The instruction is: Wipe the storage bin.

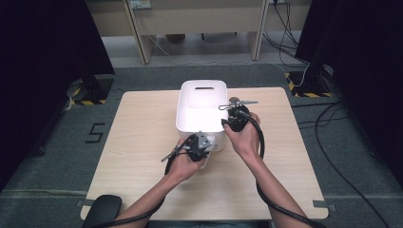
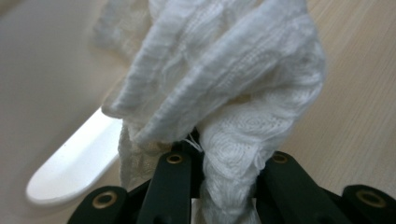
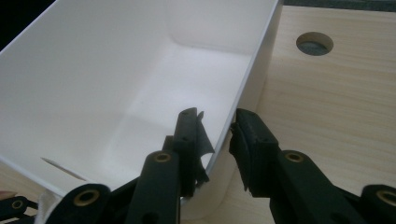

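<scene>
A white plastic bin (image 1: 202,88) stands on the wooden table (image 1: 142,142), and its inside (image 3: 93,84) looks bare. My right gripper (image 1: 233,118) is at the bin's near right corner. In the right gripper view its jaws (image 3: 217,126) pinch the bin's right wall, one jaw inside and one outside. My left gripper (image 1: 202,145) sits at the bin's near front side, shut on a bunched white knit cloth (image 2: 224,70). The cloth (image 1: 215,142) fills the space ahead of the left jaws (image 2: 224,163), beside the bin's rim (image 2: 74,163).
A round cable hole (image 3: 314,43) lies in the tabletop right of the bin. Bare wood stretches to the left and right of the bin. Cables trail over the grey floor at the right, and desk legs stand behind the table.
</scene>
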Demonstrator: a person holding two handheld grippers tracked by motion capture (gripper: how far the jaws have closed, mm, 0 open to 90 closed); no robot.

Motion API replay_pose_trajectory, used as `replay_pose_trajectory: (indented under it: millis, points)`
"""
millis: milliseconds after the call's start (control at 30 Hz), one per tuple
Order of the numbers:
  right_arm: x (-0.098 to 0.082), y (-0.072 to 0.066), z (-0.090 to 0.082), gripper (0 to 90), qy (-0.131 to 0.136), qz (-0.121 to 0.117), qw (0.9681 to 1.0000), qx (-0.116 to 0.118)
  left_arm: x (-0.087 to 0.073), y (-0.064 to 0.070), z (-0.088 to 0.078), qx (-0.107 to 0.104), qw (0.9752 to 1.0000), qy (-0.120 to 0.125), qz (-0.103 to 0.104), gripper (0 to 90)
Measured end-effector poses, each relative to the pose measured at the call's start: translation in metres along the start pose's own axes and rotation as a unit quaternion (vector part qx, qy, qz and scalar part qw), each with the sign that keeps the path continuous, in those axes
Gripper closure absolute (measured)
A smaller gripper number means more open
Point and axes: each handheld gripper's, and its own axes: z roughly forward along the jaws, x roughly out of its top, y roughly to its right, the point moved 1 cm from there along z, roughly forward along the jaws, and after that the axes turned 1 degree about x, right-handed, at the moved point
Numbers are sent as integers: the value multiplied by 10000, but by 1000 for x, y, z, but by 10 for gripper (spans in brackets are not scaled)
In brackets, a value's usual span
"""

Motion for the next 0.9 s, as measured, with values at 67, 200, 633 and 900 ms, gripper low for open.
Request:
replay_pose_trajectory:
  millis: [67, 200, 633, 900]
  points:
    - [0, 0, 0, 714, -7, 8, 10000, -2, -1, 1, 1, 4, 10000, -36, 9, 788]
    - [0, 0, 0, 714, 11, -5, 10000, -1, -4, 1, 6, -14, 10000, -53, -2, 787]
    - [0, 0, 0, 715, 18, -16, 10000, -4, -8, 4, 13, -18, 10000, -90, 9, 788]
    - [-1, 0, 0, 715, 28, -14, 10000, 2, -9, 5, 16, -31, 9999, -125, 12, 787]
